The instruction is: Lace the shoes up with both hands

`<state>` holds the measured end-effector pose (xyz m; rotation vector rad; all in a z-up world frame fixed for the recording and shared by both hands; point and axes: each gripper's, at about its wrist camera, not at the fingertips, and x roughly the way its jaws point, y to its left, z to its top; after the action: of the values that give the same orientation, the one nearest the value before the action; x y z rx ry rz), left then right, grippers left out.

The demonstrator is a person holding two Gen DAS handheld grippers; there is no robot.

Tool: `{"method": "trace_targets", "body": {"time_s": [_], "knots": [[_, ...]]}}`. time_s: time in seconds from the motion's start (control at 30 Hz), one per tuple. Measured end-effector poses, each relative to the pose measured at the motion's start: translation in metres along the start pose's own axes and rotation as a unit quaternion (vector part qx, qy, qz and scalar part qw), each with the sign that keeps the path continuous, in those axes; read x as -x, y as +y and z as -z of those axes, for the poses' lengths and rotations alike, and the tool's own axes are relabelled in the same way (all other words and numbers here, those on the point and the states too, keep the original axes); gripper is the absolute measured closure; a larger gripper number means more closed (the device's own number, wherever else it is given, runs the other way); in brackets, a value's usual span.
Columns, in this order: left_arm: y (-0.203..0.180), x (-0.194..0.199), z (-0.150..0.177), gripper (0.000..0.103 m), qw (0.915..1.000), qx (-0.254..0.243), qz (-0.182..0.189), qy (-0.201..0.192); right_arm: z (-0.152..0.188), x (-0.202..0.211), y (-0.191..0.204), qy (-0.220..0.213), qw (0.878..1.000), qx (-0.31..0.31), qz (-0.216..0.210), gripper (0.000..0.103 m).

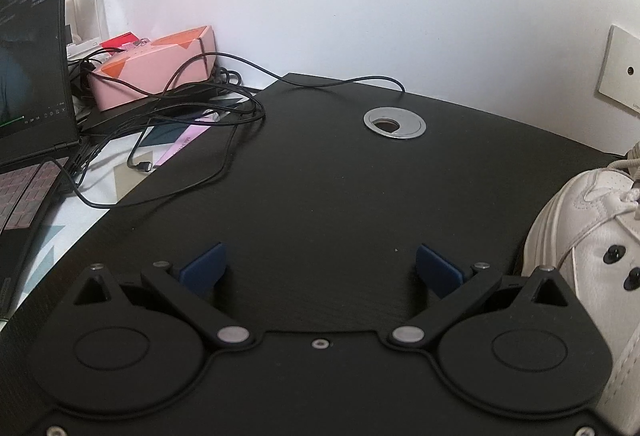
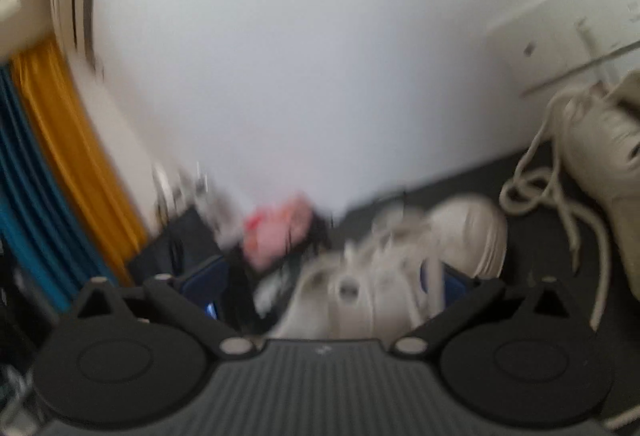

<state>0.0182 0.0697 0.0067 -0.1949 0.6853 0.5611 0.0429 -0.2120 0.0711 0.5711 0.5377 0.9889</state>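
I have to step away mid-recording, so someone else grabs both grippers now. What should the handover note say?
Left gripper: jaws wide open, empty, low over the dark wooden desk; a white leather sneaker sits just to its right.
Right gripper: jaws open, holding nothing, pointed at a white sneaker lying close in front; view is motion-blurred.
A second white sneaker lies farther right, its loose cream laces trailing on the desk.
Done: no lace grasped.
Left: pick up the lace ends with both grippers and do the lacing.

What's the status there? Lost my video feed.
Left hand-held gripper open over bare desk, white sneaker to its right. Right hand-held gripper open, blurred, above laces. Loose cables far left.
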Motion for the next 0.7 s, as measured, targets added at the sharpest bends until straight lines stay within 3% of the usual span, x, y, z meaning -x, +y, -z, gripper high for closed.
{"method": "trace_targets", "body": {"time_s": [0.07,0.17,0.33,0.53,0.7], "knots": [[0.0,0.001,0.0,0.0,1.0,0.0,0.0,0.0,-0.004,0.003,-0.007,0.0,1.0,-0.026,-0.012,0.001],[0.001,0.001,0.0,0.0,1.0,0.0,0.0,0.0,-0.005,-0.001,-0.014,0.003,0.999,-0.043,0.02,0.001],[0.001,0.002,0.0,0.0,1.0,0.0,0.0,0.0,0.003,-0.017,-0.005,0.039,0.994,0.035,0.092,0.001],[-0.001,0.002,-0.002,0.0,0.9999,0.006,-0.01,0.0,0.026,-0.041,-0.001,0.086,0.983,0.102,0.125,0.001],[-0.001,0.001,-0.002,0.0,0.9999,0.007,-0.009,0.0,0.037,-0.044,-0.009,0.056,0.984,0.089,0.144,0.001]]}}
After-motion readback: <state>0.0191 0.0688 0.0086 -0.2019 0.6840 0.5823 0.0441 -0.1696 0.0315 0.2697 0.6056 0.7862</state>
